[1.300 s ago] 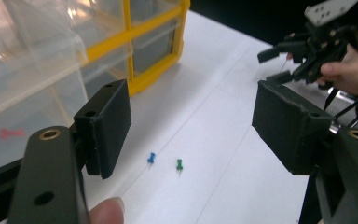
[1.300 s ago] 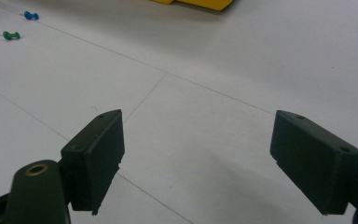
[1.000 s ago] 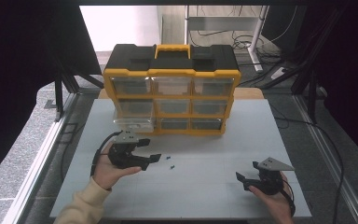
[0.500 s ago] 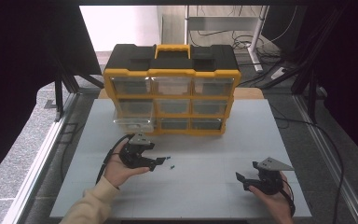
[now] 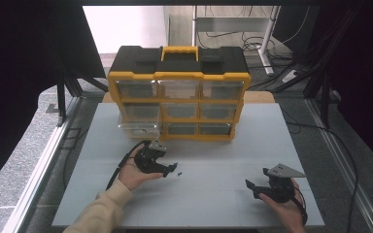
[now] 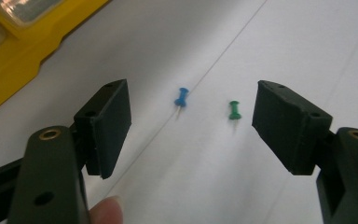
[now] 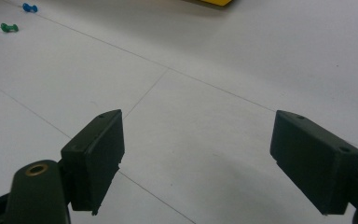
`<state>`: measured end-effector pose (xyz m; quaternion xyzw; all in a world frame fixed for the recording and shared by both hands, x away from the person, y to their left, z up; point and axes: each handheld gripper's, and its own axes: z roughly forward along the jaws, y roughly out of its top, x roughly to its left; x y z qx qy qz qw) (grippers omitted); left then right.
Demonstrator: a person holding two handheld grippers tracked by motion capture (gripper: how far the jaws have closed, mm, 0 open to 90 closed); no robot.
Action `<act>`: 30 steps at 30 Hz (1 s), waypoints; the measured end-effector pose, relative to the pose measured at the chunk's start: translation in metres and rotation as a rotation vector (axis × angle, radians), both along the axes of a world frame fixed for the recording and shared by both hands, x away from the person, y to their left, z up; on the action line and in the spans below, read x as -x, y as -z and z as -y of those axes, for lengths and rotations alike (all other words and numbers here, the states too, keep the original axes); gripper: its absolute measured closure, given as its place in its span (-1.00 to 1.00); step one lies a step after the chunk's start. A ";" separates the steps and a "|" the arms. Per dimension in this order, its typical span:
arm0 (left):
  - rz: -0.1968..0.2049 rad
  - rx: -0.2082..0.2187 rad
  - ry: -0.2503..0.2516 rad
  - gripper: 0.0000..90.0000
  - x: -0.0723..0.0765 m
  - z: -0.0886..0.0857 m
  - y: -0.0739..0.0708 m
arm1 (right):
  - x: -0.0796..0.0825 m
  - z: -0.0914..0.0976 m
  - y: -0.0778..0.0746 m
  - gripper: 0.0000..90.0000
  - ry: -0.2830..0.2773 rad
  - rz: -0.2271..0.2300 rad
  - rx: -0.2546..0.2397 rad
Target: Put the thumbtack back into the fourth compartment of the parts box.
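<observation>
The blue pin (image 6: pixel 182 96) and green pin (image 6: pixel 234 110) lie apart on bare white table (image 5: pixel 213 194), framed between my left gripper's (image 6: pixel 191 121) spread jaws. The yellow organizer (image 5: pixel 179 92) sits behind. My right gripper (image 5: pixel 258 187) rests released near the table's front edge.

No readable text, labels, brands or nos. anywhere. Yellow/black drawer cabinet (image 5: pixel 178 92): no legible marking on lid, handle or drawer fronts; too small to tell. Jaws in both gripper views: plain black, only screw holes.
</observation>
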<state>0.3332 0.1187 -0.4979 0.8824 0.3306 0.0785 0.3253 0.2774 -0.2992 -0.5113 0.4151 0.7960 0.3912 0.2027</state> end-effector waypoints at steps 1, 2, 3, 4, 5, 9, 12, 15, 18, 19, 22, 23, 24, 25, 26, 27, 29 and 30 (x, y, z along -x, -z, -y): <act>-0.003 -0.005 -0.001 -0.37 -0.002 0.001 0.002 | 0.000 0.000 0.000 -0.60 0.000 -0.001 0.000; -0.003 -0.015 0.002 -0.37 -0.004 0.002 0.003 | 0.000 0.000 0.000 -0.60 0.000 -0.001 0.000; -0.002 -0.024 0.005 -0.37 -0.006 0.003 0.005 | 0.000 0.000 0.000 -0.60 -0.001 -0.001 0.000; 0.000 -0.033 0.009 -0.36 -0.009 0.005 0.007 | 0.000 0.000 0.000 -0.60 -0.001 -0.002 0.000; 0.001 -0.039 0.011 -0.36 -0.009 0.005 0.007 | 0.000 0.000 0.000 -0.60 -0.002 -0.002 0.000; -0.008 -0.048 -0.004 -0.33 -0.014 0.010 0.012 | 0.000 0.000 0.000 -0.60 -0.001 -0.002 0.001; -0.006 -0.065 0.007 -0.32 -0.017 0.015 0.015 | 0.000 0.000 0.000 -0.60 -0.002 -0.002 0.001; -0.019 -0.067 -0.015 -0.30 -0.019 0.020 0.017 | 0.000 0.000 0.000 -0.60 -0.004 -0.002 0.003; -0.021 -0.075 -0.012 -0.28 -0.022 0.022 0.020 | 0.000 -0.001 0.000 -0.60 -0.004 -0.002 0.004; -0.022 -0.078 -0.012 -0.26 -0.024 0.022 0.021 | 0.000 0.000 0.001 -0.60 -0.004 -0.003 0.005; -0.027 -0.096 -0.006 -0.21 -0.028 0.022 0.025 | 0.000 0.000 0.001 -0.60 -0.004 -0.002 0.006; -0.030 -0.098 -0.006 -0.18 -0.028 0.022 0.026 | 0.000 0.000 0.001 -0.60 -0.004 -0.002 0.006; -0.032 -0.103 -0.003 -0.16 -0.028 0.022 0.027 | 0.000 0.000 0.001 -0.60 -0.004 -0.002 0.006; -0.033 -0.106 0.002 -0.13 -0.029 0.023 0.028 | 0.000 0.000 0.001 -0.60 -0.004 -0.003 0.006; -0.035 -0.103 0.005 -0.09 -0.029 0.023 0.028 | 0.000 0.000 0.001 -0.60 -0.004 -0.003 0.005; -0.033 -0.101 0.012 -0.04 -0.029 0.024 0.027 | 0.000 0.000 0.001 -0.60 -0.005 -0.003 0.005; -0.024 -0.105 0.038 0.12 -0.029 0.024 0.027 | 0.000 -0.001 0.001 -0.60 -0.004 -0.003 0.008; -0.023 -0.108 0.044 0.12 -0.028 0.025 0.026 | 0.000 -0.001 0.001 -0.60 -0.004 -0.003 0.008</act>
